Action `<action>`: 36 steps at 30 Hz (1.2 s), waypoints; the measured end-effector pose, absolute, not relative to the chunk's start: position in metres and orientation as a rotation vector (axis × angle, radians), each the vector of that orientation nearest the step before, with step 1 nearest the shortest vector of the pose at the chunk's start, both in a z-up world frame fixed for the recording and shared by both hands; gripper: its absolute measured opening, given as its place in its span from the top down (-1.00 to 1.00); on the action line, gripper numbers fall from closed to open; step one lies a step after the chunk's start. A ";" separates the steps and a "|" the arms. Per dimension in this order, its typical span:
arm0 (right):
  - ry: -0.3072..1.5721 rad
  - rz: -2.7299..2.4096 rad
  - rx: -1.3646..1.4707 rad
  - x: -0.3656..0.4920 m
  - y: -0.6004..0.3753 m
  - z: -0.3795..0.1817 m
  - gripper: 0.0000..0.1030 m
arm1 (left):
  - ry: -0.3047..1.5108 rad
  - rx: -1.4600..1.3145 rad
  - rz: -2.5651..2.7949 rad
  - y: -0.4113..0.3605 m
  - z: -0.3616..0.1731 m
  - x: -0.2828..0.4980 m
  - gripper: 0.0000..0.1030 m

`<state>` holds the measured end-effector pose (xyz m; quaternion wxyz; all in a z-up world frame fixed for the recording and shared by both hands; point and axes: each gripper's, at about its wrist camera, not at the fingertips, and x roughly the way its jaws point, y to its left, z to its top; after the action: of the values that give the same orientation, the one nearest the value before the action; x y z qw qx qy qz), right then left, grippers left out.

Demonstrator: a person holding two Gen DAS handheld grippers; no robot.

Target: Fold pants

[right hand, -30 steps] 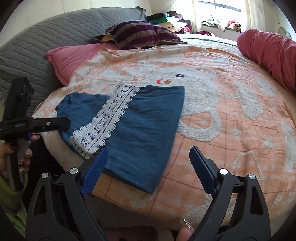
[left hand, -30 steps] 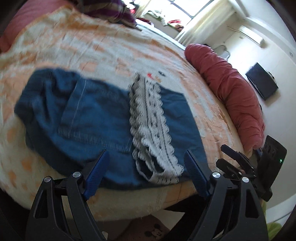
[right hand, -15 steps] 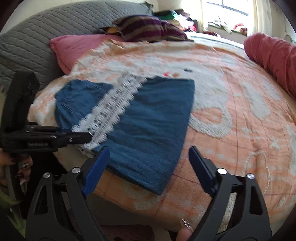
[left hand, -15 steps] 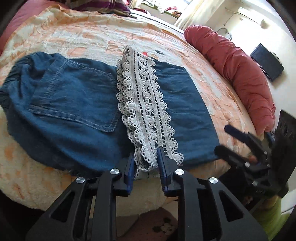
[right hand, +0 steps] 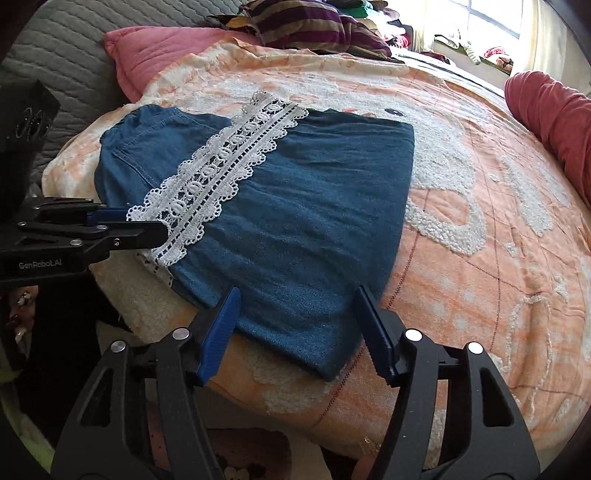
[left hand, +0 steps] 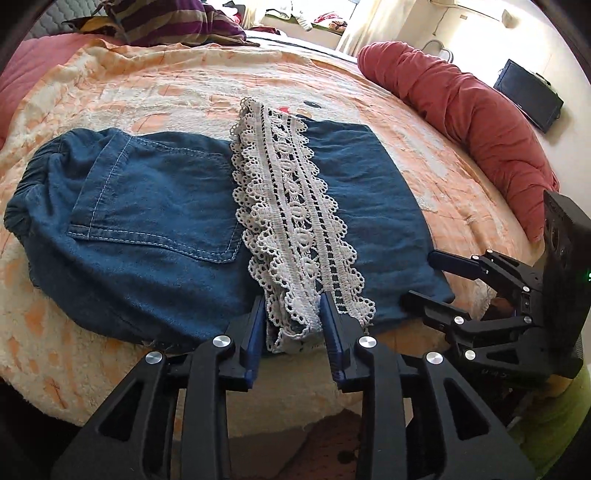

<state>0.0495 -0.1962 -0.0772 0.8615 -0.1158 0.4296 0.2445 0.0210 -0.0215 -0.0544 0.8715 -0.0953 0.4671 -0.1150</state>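
Left tool (left hand: pixel 291 314) clenched on lace trim (left hand: pixel 295 221) of pants (right hand: pixel 295 206); right tool (right hand: pixel 295 325) spread wide, straddling denim corner

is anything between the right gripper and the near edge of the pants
Nothing visible is. The right gripper is open, its fingers either side of the near corner of the denim pants. The left gripper is off to the side, closed on the lace trim.

A striped pillow (right hand: pixel 310 29) and red bolster (left hand: pixel 472 110) lie on the orange blanket (right hand: pixel 480 192).
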 end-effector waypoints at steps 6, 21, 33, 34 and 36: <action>0.853 0.533 -0.163 0.046 -0.208 -0.067 -0.13 | 0.973 -0.192 -0.232 -0.023 -0.049 0.021 0.31; 0.755 0.511 -0.013 0.050 -0.238 -0.048 -0.51 | 0.915 -0.138 -0.193 -0.021 -0.020 0.012 -0.15; 0.698 0.495 0.010 0.048 -0.239 -0.030 -0.74 | 0.868 -0.098 -0.123 -0.001 0.002 -0.001 -0.86; 0.695 0.497 0.007 0.048 -0.239 -0.029 -0.76 | 0.865 -0.104 -0.115 0.003 0.003 -0.002 -0.89; 0.690 0.491 -0.001 0.048 -0.237 -0.025 -0.79 | 0.858 -0.107 -0.100 0.009 0.005 -0.004 -0.91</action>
<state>0.0477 -0.2366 -0.0247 0.9116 -0.0003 0.3349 0.2384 -0.0037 0.0087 0.0050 0.9067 -0.0516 0.4157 -0.0486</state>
